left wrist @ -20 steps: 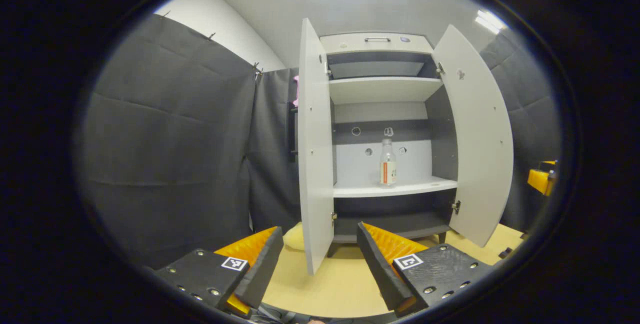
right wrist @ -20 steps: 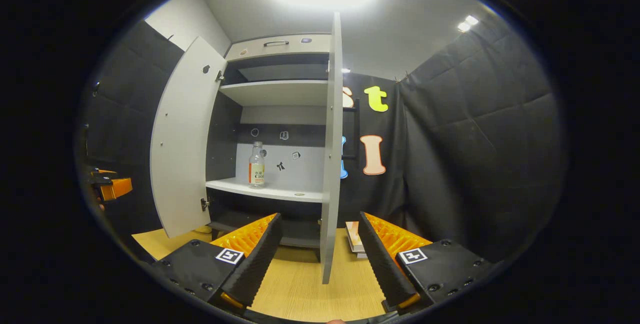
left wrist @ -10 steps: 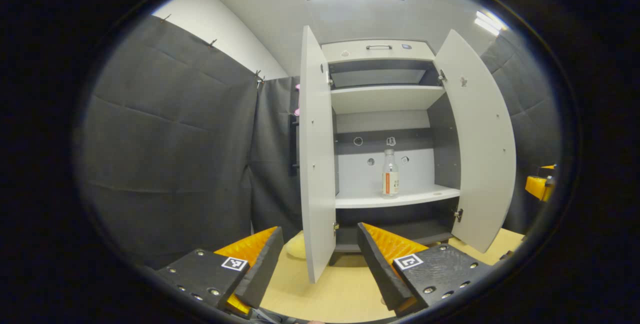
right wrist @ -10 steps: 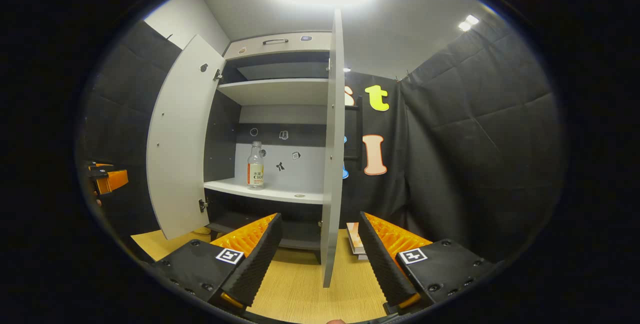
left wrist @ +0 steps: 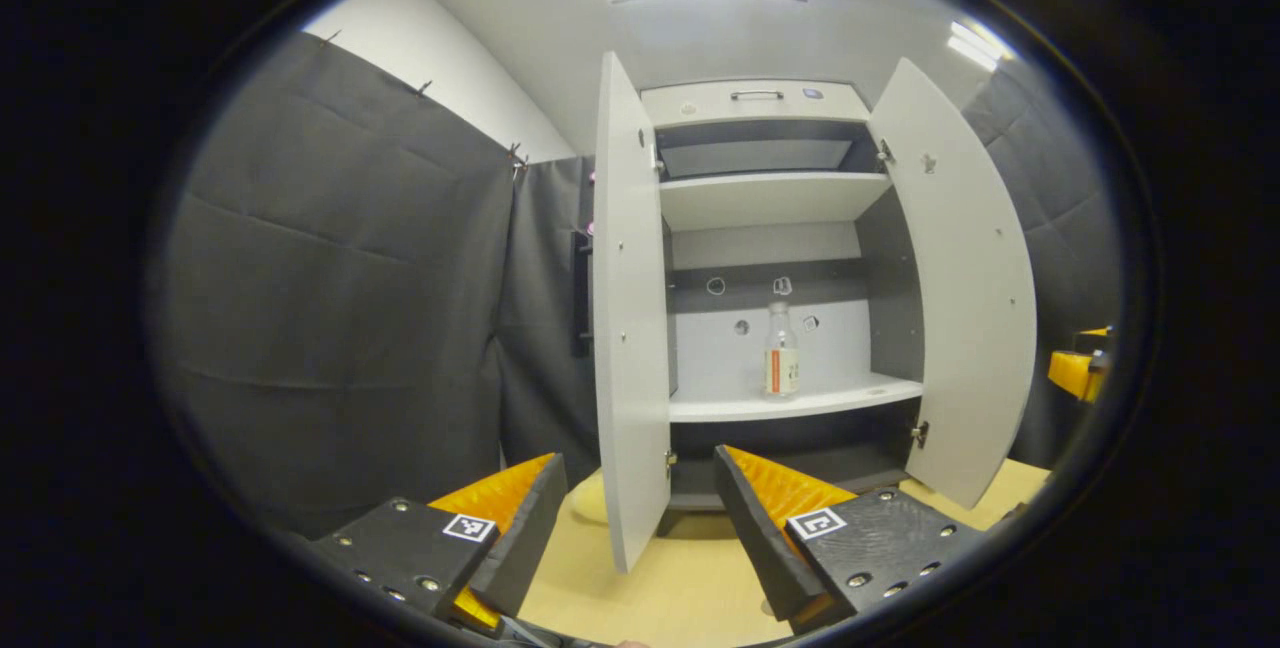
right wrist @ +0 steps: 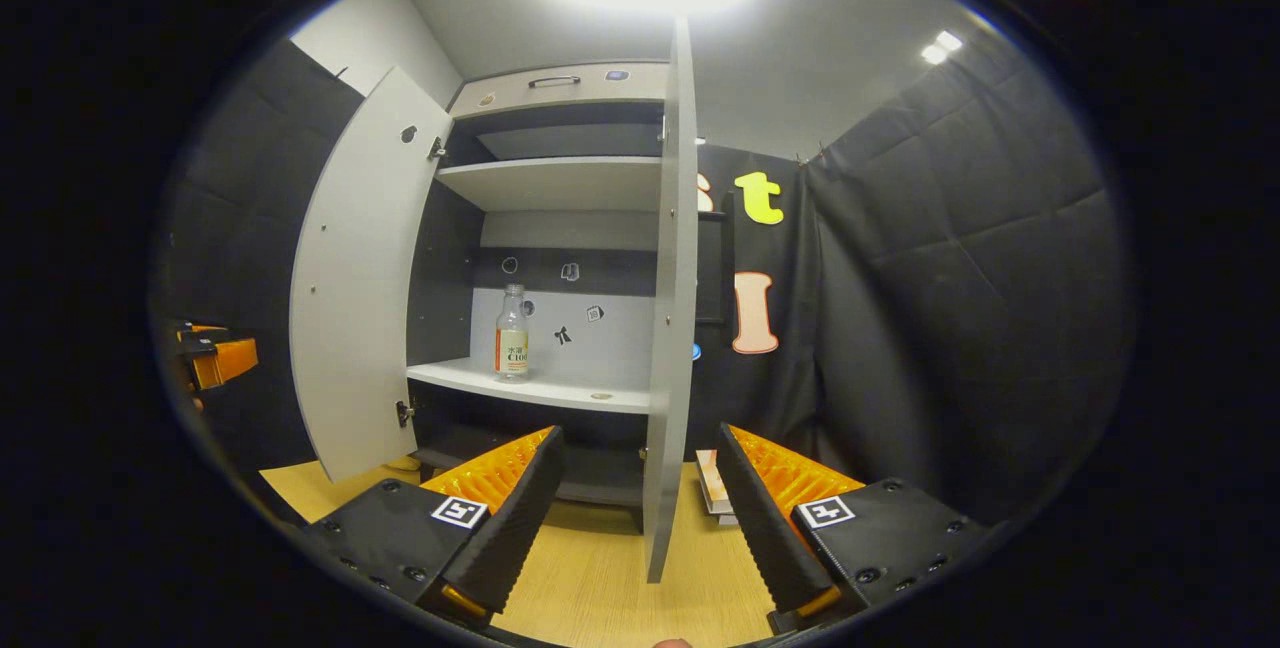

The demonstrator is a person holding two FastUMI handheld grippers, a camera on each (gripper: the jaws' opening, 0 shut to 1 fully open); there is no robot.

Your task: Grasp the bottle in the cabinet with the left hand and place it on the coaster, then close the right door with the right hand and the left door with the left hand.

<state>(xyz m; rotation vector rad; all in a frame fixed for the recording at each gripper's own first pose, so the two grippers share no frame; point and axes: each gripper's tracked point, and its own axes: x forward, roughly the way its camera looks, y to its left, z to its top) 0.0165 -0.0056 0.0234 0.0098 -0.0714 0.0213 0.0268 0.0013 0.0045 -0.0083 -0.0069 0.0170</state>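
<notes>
**Both doors open, bottle on the middle shelf, both grippers empty**

In the left gripper view, the left gripper (left wrist: 635,528) has its two fingers spread wide apart, with nothing between them. Their inner faces are ribbed, and each black body carries a small square black-and-white marker. Ahead stands the cabinet (left wrist: 755,103), made of smooth pale boards with a dark inner frame and a small metal handle on its top panel. The left door (left wrist: 628,328) is seen almost edge-on, and the right door (left wrist: 975,298) swings out wide. The bottle (left wrist: 781,351) stands upright on the middle shelf (left wrist: 800,403); it is clear, with a narrow neck and a label with an orange band, too small to read. Small stickers sit on the back panel behind it. The table (left wrist: 690,583) is light wood. A pale yellow, rounded thing (left wrist: 590,496) lies low behind the left door; I cannot tell what it is. At the far right edge a part of the right gripper (left wrist: 1078,373) shows.

In the right gripper view, the right gripper (right wrist: 640,518) is equally wide open and holds nothing. The bottle (right wrist: 512,336) stands near the left end of the shelf (right wrist: 540,390), well apart from both grippers. A flat, book-like object (right wrist: 712,490) lies on the wood-grain table (right wrist: 600,588) to the right of the right door (right wrist: 672,328).
</notes>
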